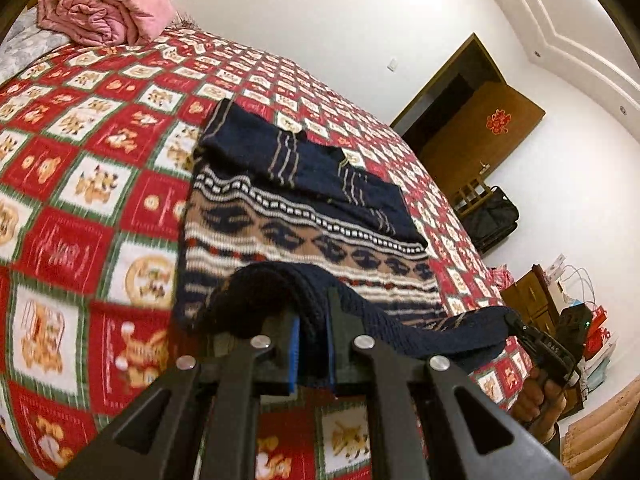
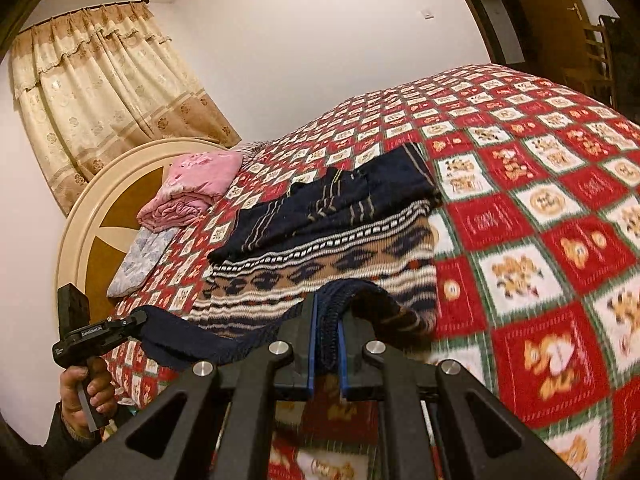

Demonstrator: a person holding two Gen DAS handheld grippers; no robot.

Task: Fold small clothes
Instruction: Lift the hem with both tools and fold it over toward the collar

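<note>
Left wrist view: left gripper (image 1: 312,344) is pinching the sweater (image 1: 304,236) hem; at 4 o'clock, right gripper (image 1: 516,322) is clamping it too.

sweater (image 1: 304,232): navy knit, tan-and-white patterned bands
state: sleeves folded across body, hem lifted
place: bed, 12 o'clock

The sweater (image 1: 304,216) is lying on the bed (image 1: 80,184), its sleeves folded over its upper part. Its near hem is being held above the bed by the left tool (image 1: 312,344) and right tool (image 2: 326,340). A folded blanket (image 1: 100,12) is lying behind the sweater, near the headboard (image 2: 100,216).
</note>
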